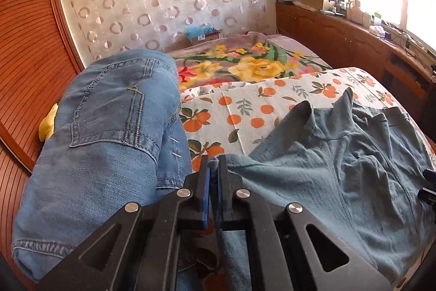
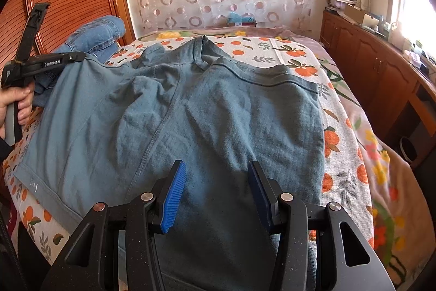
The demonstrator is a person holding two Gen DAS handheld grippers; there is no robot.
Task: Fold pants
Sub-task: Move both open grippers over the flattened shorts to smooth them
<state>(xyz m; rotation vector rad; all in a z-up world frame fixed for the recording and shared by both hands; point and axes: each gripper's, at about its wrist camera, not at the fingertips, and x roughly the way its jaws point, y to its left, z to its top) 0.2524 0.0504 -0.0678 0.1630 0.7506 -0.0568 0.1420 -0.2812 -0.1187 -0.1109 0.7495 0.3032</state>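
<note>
Grey-blue pants (image 2: 218,113) lie spread and wrinkled on the orange-print sheet (image 2: 340,160), waistband toward the far side. My left gripper (image 1: 214,162) is shut on the pants' left edge (image 1: 313,182), with a thin fold of cloth pinched between the blue pads. In the right wrist view that left gripper (image 2: 80,56) sits at the pants' left side, held by a hand (image 2: 16,102). My right gripper (image 2: 216,182) stands open low over the near part of the pants, its blue pads apart and the cloth lying flat beneath them.
Blue jeans (image 1: 109,127) lie bunched on the bed's left side beside the left gripper. A flowered blanket (image 1: 245,64) covers the far end. A slatted wooden wardrobe (image 1: 27,45) stands at left. A cluttered wooden cabinet (image 2: 381,67) runs under the window at right.
</note>
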